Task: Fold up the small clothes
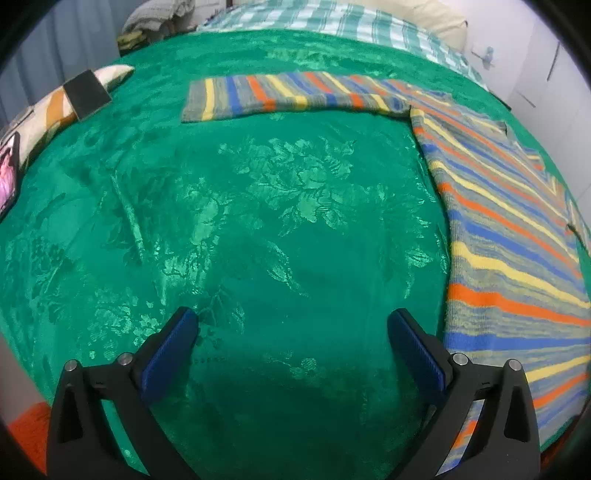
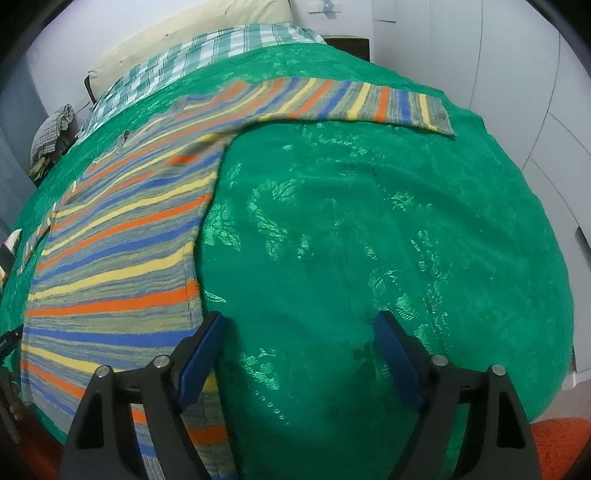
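A striped sweater, grey with orange, blue and yellow bands, lies flat on a green floral bedspread. In the left wrist view its body fills the right side and one sleeve stretches left across the far part of the bed. In the right wrist view its body is on the left and the other sleeve stretches right. My left gripper is open and empty over bare bedspread, left of the sweater's hem. My right gripper is open and empty, its left finger at the sweater's side edge.
A checked green and white sheet and a cream pillow lie at the head of the bed. A patterned cushion with a dark pad and a lit phone sit at the left. White wardrobe doors stand on the right.
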A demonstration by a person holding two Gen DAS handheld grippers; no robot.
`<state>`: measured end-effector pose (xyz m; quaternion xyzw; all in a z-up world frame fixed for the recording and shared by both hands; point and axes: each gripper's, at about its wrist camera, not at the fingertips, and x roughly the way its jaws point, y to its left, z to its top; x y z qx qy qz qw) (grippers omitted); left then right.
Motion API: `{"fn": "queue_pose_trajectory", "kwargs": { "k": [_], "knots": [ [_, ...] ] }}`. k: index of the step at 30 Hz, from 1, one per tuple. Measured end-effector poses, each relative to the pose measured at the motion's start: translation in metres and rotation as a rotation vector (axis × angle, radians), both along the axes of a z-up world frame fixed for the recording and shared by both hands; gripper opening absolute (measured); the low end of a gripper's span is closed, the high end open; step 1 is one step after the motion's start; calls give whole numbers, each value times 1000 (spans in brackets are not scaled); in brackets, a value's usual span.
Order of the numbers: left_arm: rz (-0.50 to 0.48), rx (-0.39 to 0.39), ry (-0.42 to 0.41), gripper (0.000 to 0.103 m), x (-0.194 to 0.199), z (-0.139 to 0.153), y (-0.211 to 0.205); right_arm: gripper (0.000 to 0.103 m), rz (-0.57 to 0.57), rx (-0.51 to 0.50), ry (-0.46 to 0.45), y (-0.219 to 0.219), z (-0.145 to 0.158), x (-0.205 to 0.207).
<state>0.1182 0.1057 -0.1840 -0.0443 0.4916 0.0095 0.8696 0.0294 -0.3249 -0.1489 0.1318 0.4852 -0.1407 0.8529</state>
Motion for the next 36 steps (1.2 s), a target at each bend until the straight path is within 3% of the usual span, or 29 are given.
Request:
{"fn": "queue_pose_trajectory", "kwargs": {
  "k": [11, 36],
  "knots": [
    [-44, 77, 10, 103, -3, -5, -10, 92, 11, -5, 12, 3, -3, 1],
    [-44, 62, 6, 103, -3, -4, -8, 97, 17, -4, 18, 5, -5, 1]
  ]
}}
